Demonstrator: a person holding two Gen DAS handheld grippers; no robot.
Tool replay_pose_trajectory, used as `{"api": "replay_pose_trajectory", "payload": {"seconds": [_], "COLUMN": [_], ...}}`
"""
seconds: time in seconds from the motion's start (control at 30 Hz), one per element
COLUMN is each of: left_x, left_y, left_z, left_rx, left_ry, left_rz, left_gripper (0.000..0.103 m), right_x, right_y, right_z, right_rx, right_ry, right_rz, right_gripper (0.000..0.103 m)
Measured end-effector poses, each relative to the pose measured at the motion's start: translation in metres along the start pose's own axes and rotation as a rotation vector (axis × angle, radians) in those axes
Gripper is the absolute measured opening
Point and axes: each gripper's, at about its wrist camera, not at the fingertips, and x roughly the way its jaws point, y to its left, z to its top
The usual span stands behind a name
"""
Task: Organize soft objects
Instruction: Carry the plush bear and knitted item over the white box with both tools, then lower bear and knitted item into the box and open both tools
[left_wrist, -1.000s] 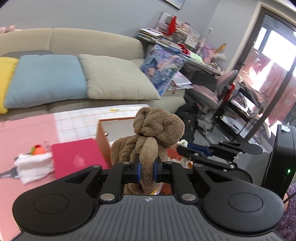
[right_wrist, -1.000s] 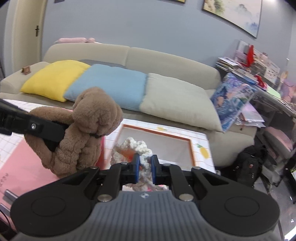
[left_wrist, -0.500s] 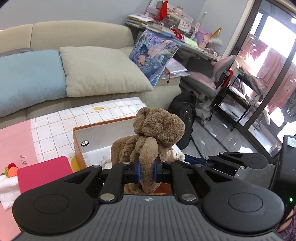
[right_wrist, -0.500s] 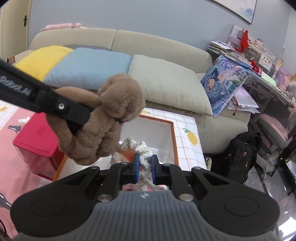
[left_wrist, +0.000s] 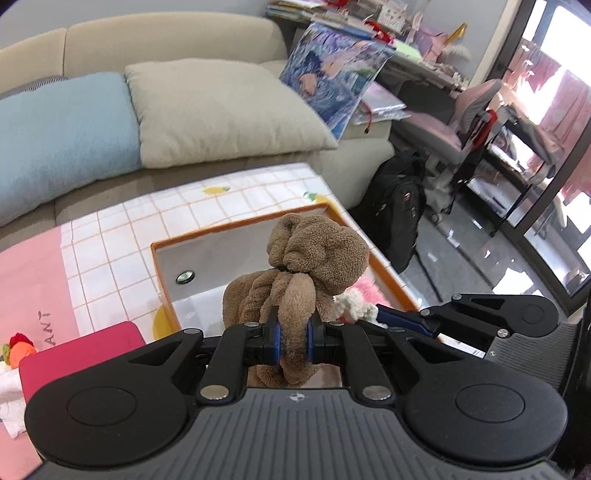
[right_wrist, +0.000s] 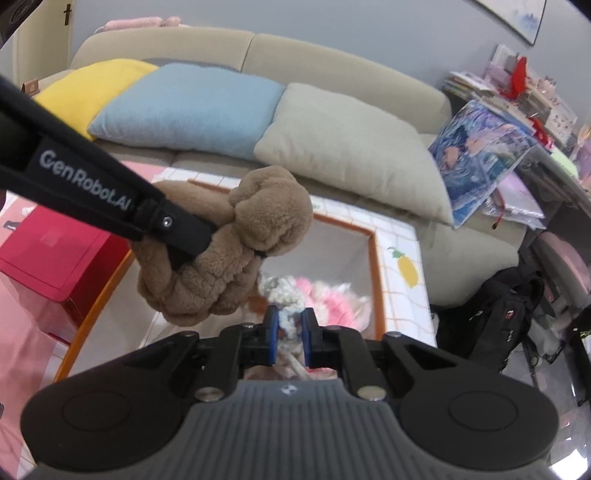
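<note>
The brown plush (left_wrist: 295, 280) is clamped in the left claw (left_wrist: 293, 341), a white knit toy (right_wrist: 286, 295) in the right claw (right_wrist: 290, 332). The box (left_wrist: 173, 243) lies just ahead and below; each should be released, probably, only once lowered inside.

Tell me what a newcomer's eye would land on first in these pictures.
First, the brown plush bundle, pinched by the left gripper and held above the orange-rimmed box on the tiled table. Next, the white knitted piece in the right gripper, over pink fluff in that box. Behind lie the sofa's blue cushion and beige cushion.
</note>
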Motion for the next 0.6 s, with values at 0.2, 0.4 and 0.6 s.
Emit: {"api": "replay_pose_trajectory", "payload": {"seconds": [0.2, 0.4, 0.6], "left_x": [0.021, 0.036, 0.045], "left_y": [0.009, 0.018, 0.021], "left_z": [-0.003, -0.005, -0.011], "left_rx": [0.016, 0.02, 0.028], "left_ry": [0.06, 0.117, 0.159], "left_rz": [0.057, 0.12, 0.137], "left_gripper": [0.013, 0.014, 0.014], "right_x": [0.021, 0.035, 0.057], "right_y": [0.003, 0.017, 0.014], "right_z": [0.001, 0.002, 0.002], "right_rx": [0.008, -0.02, 0.024], "right_ry": [0.05, 0.096, 0.19], "right_rz": [0.046, 0.115, 0.119], "right_gripper": [0.011, 0.011, 0.012]}}
